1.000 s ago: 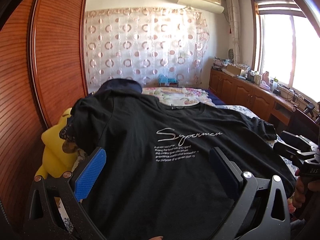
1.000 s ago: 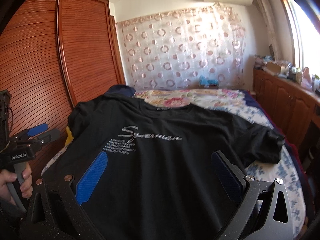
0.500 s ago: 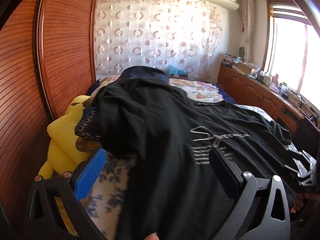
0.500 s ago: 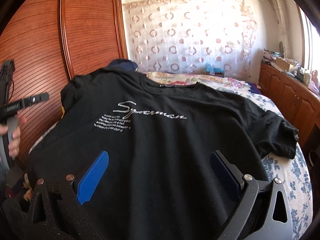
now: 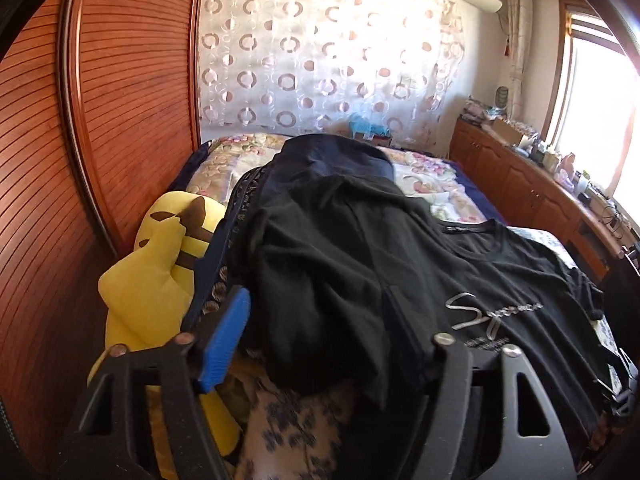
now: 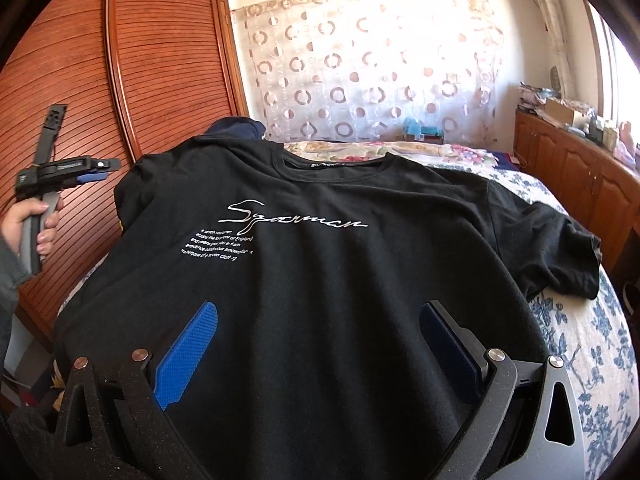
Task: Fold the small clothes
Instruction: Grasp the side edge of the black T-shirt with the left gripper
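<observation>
Left gripper point(image 5: 316, 340): fingers closing, left sleeve of black T-shirt point(image 5: 320, 280) between them, not yet pinched. Risk: the yellow plush toy point(image 5: 160, 272), just left of the blue pad, or the dark garment beyond gets caught too; a thin bite lets the sleeve slip.

Right gripper point(image 6: 316, 344): fingers spread wide over the shirt's lower front on the bed point(image 6: 592, 344), grasping nothing.

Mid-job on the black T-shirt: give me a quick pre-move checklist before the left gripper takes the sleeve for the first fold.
1. Black T-shirt spread face up on bed: ok.
2. Sleeve between the closing left gripper jaws: ok.
3. Pads pressing on sleeve: cannot tell.
4. Right gripper open over the hem area: ok.
5. Yellow plush toy crowds the sleeve: not ok.
</observation>
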